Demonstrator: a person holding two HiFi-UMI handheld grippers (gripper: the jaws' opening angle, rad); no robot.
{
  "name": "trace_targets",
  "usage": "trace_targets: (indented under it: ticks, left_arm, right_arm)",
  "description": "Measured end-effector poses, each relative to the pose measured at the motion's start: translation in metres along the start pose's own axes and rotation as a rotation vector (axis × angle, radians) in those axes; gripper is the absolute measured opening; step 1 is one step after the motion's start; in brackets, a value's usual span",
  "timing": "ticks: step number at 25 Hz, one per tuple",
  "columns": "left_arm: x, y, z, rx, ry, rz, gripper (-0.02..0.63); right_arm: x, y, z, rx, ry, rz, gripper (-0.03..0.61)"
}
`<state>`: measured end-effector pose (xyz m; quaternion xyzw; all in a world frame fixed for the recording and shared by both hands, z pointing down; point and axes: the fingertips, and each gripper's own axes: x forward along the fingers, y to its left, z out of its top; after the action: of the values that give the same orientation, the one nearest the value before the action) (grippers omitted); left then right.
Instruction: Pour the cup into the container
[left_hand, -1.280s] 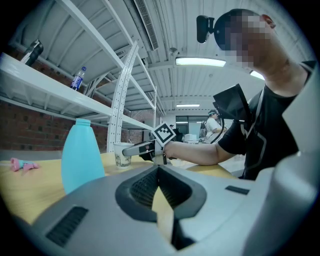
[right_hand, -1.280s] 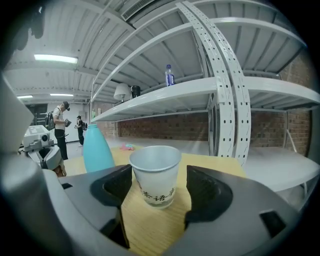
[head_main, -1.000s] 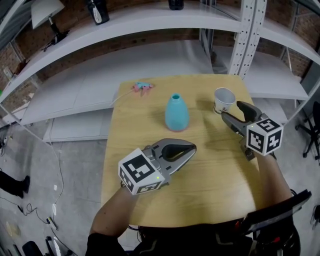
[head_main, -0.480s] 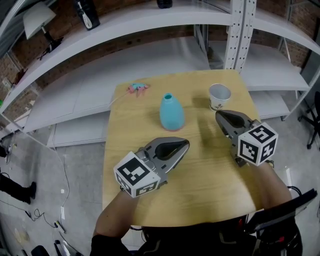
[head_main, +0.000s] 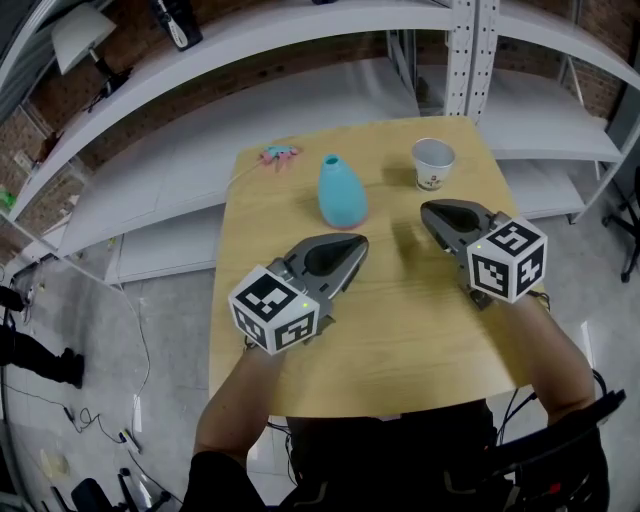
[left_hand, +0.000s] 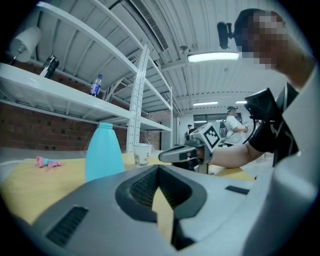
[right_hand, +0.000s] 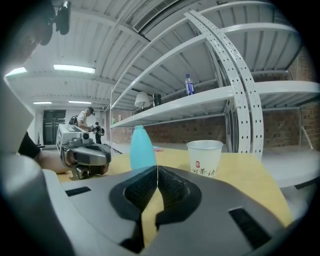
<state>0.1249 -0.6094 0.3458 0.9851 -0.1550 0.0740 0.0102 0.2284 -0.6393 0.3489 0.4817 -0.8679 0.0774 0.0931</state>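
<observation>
Wooden table lies under both of your claws, which sit side by side and point away from you. Your right gripper has its jaws pressed together with nothing between them. The white paper cup stands upright just ahead of its tips, a little to their right and apart from them. Your left gripper is likewise closed and empty, and the blue container stands upright just beyond its tips, slightly to their left. A small pink object lies farther off, past the container.
</observation>
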Motion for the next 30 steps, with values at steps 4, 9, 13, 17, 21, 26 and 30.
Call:
trace_targets:
  ticks: [4,9,13,17,21,26,30]
  left_arm:
    - [-0.024,-0.038,0.002,0.006,0.003,0.021,-0.002]
    - [-0.100,-0.146,0.008,-0.031,-0.088,0.057,-0.002]
    - [-0.163,-0.240,0.004,-0.035,-0.109,0.074,-0.002]
    - [-0.211,-0.345,-0.014,-0.027,-0.097,0.071,-0.002]
    - [-0.237,-0.436,-0.023,-0.034,-0.089,0.055,-0.002]
    - [-0.258,-0.508,-0.025,-0.071,-0.085,0.076,-0.002]
    - [-0.291,-0.557,-0.023,-0.089,-0.098,0.101,-0.002]
  right_arm:
    - [-0.052,0.041,0.006,0.017,-0.051,-0.025,0.003]
    - [-0.142,0.120,0.003,0.006,-0.092,-0.035,0.003]
    - [-0.218,0.209,-0.014,-0.006,-0.117,-0.023,0.003]
    - [-0.292,0.288,-0.048,-0.035,-0.095,-0.014,0.003]
    - [-0.367,0.332,-0.066,-0.049,-0.102,-0.016,0.003]
    - [-0.451,0.360,-0.072,-0.009,-0.147,-0.076,0.003]
    - [-0.506,0.399,-0.087,0.025,-0.173,-0.106,0.003]
